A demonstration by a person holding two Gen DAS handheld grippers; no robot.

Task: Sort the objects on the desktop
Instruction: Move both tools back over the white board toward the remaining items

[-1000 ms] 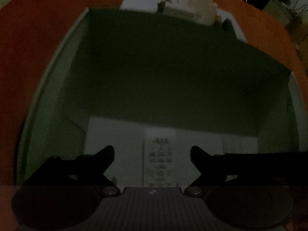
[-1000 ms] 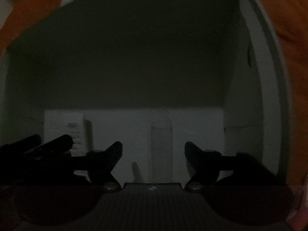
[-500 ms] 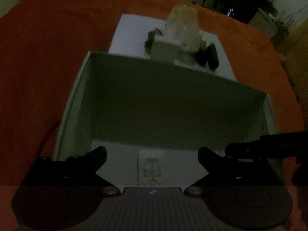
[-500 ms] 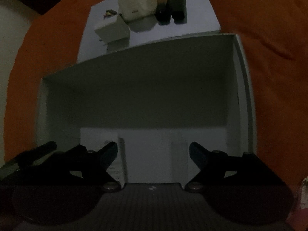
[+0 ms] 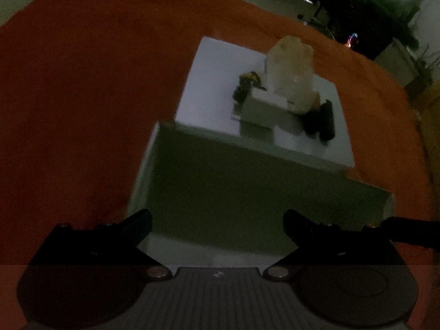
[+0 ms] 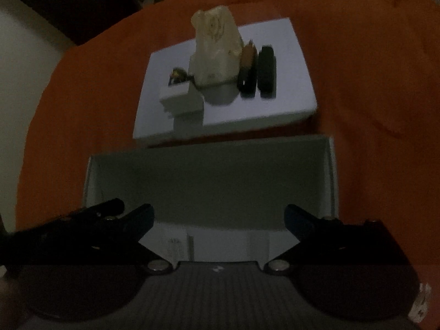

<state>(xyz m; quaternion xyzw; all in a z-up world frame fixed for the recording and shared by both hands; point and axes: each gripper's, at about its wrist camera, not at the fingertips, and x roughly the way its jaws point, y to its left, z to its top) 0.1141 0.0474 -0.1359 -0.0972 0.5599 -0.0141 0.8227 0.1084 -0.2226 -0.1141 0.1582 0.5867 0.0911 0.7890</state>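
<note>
An open white box (image 5: 247, 189) (image 6: 211, 176) stands on the orange cloth, with flat white packets (image 6: 225, 244) on its floor. Behind it a white lid (image 5: 209, 82) (image 6: 286, 63) carries a crumpled clear bag (image 5: 291, 74) (image 6: 216, 46), a small white box (image 5: 264, 107) (image 6: 181, 99), a small dark and yellow item (image 5: 246, 85) (image 6: 178, 74), a brown and black pen-like item (image 6: 247, 68) and a black case (image 5: 323, 119) (image 6: 266, 68). My left gripper (image 5: 217, 222) and right gripper (image 6: 218, 217) are open and empty above the box's near side.
The orange cloth (image 5: 82, 96) (image 6: 371, 82) covers the surface all around. Dark furniture and a lit screen stand in the room at the back right (image 5: 385, 13). The other gripper's finger shows at the right edge of the left wrist view (image 5: 412, 233).
Both grippers have pulled up and back out of the white box. The lid and its objects have come fully into view. Both stay open.
</note>
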